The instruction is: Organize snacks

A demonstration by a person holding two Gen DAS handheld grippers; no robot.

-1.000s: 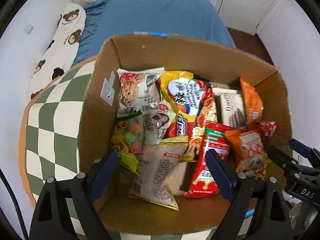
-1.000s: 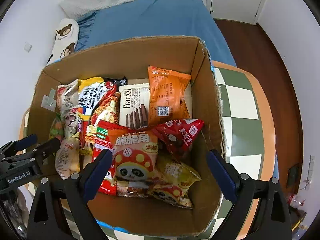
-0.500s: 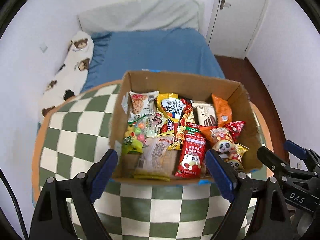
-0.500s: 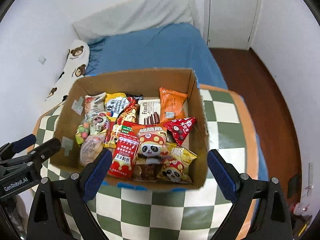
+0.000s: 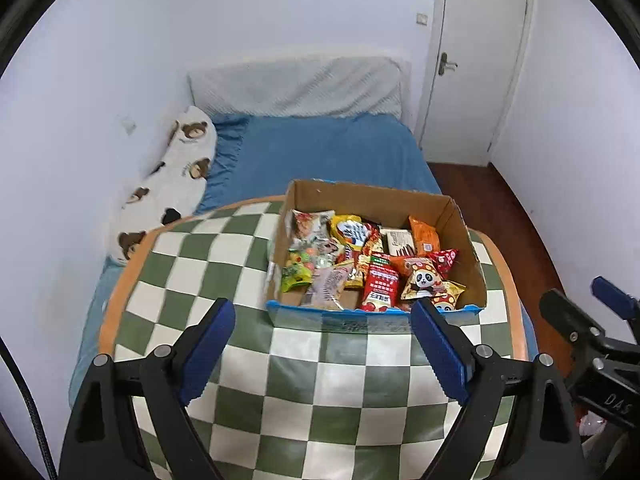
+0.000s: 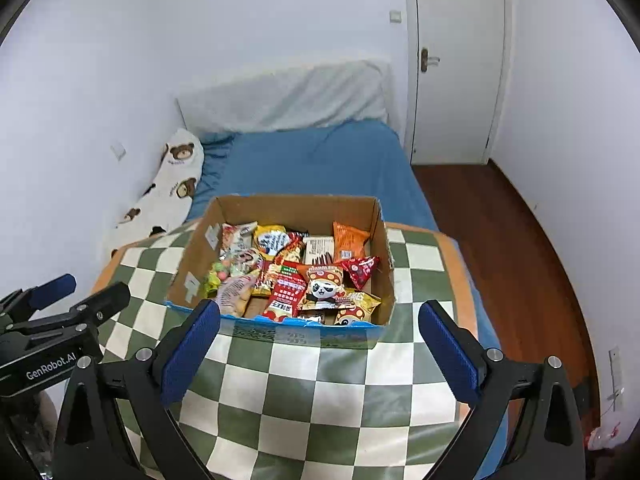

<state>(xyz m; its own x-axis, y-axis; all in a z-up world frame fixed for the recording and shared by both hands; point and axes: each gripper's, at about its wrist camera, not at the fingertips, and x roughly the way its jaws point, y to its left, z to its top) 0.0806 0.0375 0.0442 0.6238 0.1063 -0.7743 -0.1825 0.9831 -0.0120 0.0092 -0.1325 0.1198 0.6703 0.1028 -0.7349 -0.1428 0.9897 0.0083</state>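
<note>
An open cardboard box [image 5: 372, 196] [image 6: 296, 206] stands on a green-and-white checked table [image 5: 320, 380] [image 6: 312, 392]. It is filled with several snack packets, among them a red packet [image 5: 380, 286] [image 6: 285, 296], a panda packet [image 5: 422, 278] [image 6: 325, 288] and an orange packet [image 5: 425, 235] [image 6: 348, 240]. My left gripper [image 5: 322, 350] hangs open above the table, short of the box, with nothing between its fingers. My right gripper [image 6: 318, 354] is beside it; its jaws are opening and hold nothing.
A bed with a blue sheet [image 5: 320, 152] and a bear-print pillow [image 5: 168, 188] lies behind the table. A white door [image 5: 476, 64] and wooden floor [image 6: 508, 248] are at the right. Each gripper shows at the edge of the other's view.
Both grippers have pulled back and up from just over the box; the box now looks small and the whole room shows. Nothing was picked up.
</note>
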